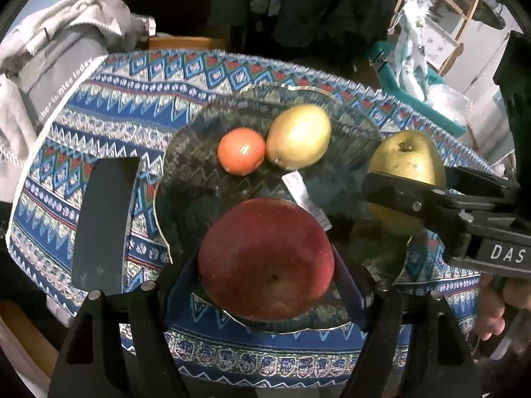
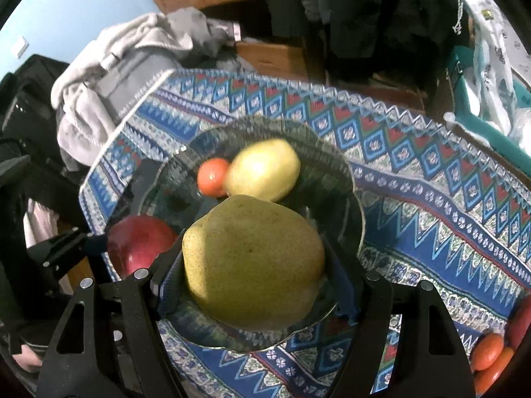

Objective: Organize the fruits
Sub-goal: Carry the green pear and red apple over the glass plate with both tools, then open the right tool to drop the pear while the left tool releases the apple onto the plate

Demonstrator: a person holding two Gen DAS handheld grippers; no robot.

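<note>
A dark glass plate (image 1: 199, 172) lies on the patterned cloth and holds a small orange fruit (image 1: 241, 156) and a yellow-green pear (image 1: 298, 136). My left gripper (image 1: 265, 265) is shut on a red apple (image 1: 265, 258) over the plate's near rim. My right gripper (image 2: 255, 265) is shut on a large green pear (image 2: 254, 262) above the plate (image 2: 332, 172); it shows at the right of the left wrist view (image 1: 408, 162). The red apple (image 2: 141, 242) shows at the left of the right wrist view.
A blue patterned cloth (image 1: 116, 109) covers the table. Grey clothes (image 1: 56, 53) are piled at the far left. A teal bin (image 1: 415, 99) stands at the far right. Several orange and red fruits (image 2: 491, 351) lie on the cloth at the right. A white label (image 1: 305, 199) lies on the plate.
</note>
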